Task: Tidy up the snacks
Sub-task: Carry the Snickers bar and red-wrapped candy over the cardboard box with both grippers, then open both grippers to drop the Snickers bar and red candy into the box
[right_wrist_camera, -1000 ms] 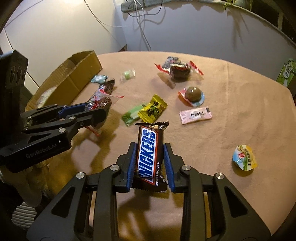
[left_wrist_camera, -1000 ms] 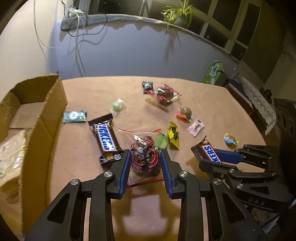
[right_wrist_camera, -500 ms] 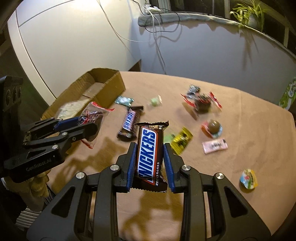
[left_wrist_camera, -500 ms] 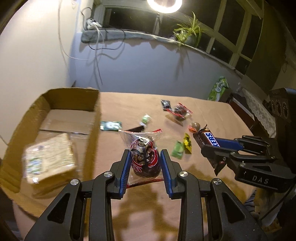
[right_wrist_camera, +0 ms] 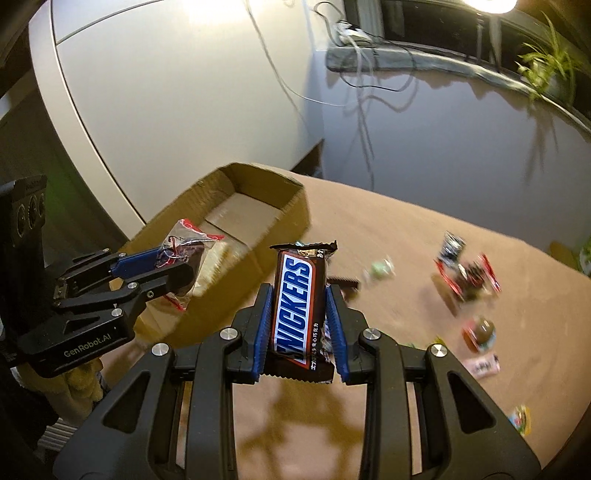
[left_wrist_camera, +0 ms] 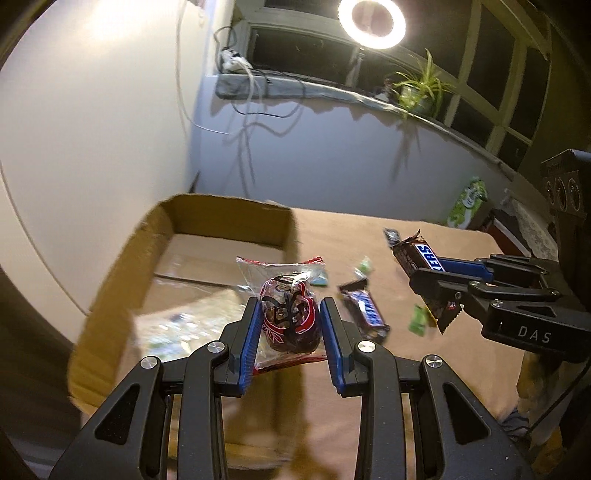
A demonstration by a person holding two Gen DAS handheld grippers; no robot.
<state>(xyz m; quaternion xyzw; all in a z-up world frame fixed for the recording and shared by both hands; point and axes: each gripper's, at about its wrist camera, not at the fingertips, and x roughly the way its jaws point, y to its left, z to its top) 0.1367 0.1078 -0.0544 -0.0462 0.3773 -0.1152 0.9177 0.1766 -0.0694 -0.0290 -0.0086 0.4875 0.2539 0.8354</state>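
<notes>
A clear, red-edged plastic packet of dark snack (left_wrist_camera: 290,317) is being gripped by the left gripper (left_wrist_camera: 289,321), raised at the open brown cardboard box's (left_wrist_camera: 110,295) four o'clock edge. A brown Snickers bar (right_wrist_camera: 299,314) is being clamped upright by the right gripper (right_wrist_camera: 300,314) above the tan table (right_wrist_camera: 424,229), with the box at ten o'clock.

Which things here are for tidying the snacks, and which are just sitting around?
For the job:
- cardboard box
- Snickers bar in the right tongs
- red-wrapped snack in the left tongs
- loose Snickers on the table

Just around:
- ring light
- potted plant
- cables
</notes>
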